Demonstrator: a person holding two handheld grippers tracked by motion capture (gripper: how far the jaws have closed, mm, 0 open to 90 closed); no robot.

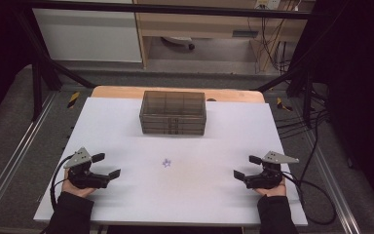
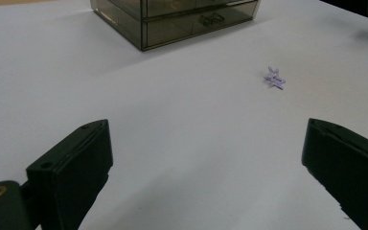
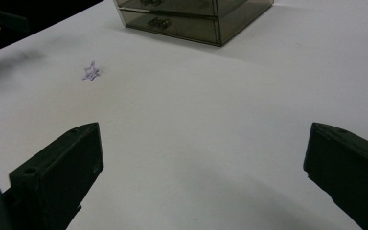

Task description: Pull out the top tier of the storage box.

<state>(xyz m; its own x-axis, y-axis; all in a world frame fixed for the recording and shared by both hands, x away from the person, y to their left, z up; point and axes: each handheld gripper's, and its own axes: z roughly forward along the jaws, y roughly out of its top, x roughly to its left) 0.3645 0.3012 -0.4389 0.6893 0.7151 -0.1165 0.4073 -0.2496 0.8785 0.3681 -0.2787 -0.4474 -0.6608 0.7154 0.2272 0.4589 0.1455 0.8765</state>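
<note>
Left gripper sits at lower left of the high view, resting low over the white table, jaws spread wide with nothing between them. Small purple star-shaped piece lies alone just below frame centre, between the two grippers and well apart from both. Smoked clear drawer box stands above centre, drawers closed. Right gripper sits at lower right, jaws likewise wide apart and empty, pointing toward frame centre.
</note>
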